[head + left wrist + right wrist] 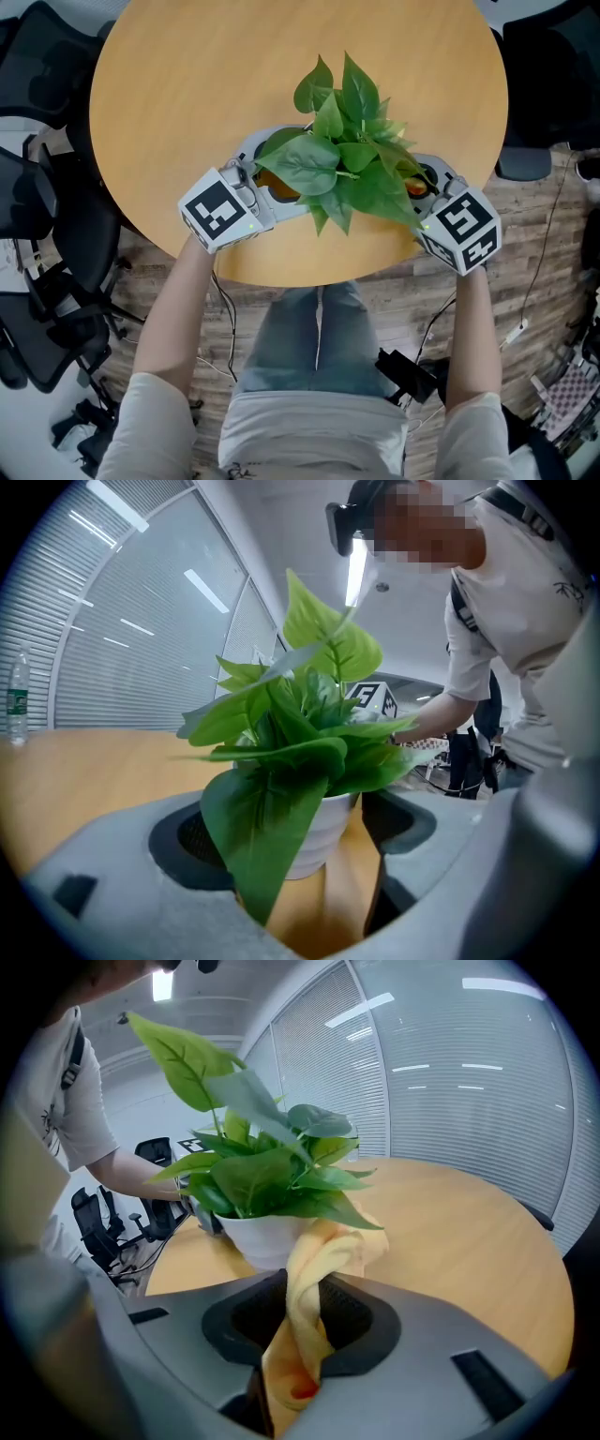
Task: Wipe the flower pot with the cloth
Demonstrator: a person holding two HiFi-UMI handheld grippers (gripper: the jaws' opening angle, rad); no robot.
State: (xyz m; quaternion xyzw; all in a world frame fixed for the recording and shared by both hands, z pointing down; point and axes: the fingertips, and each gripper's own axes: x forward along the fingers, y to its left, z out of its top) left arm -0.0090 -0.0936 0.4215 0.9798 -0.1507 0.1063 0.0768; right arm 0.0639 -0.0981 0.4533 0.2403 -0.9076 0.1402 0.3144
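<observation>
A leafy green plant (pixel 345 150) stands near the front edge of the round wooden table (pixel 187 94); its leaves hide the pot from above. The ribbed white pot (pixel 323 827) shows in the left gripper view, just ahead of and between the spread jaws of my left gripper (pixel 300 860), with a gap on the right side. A leaf hangs down between those jaws. My right gripper (pixel 300 1326) is shut on a yellow cloth (pixel 305 1302), whose bunched upper end lies against the side of the pot (pixel 262 1237). The two grippers flank the plant, left (pixel 267 183) and right (pixel 422 183).
Black office chairs (pixel 37 187) stand left of the table and another (pixel 525 159) at the right. Cables trail over the wood-look floor (pixel 525 328). A water bottle (pixel 16 700) stands at the far left in the left gripper view.
</observation>
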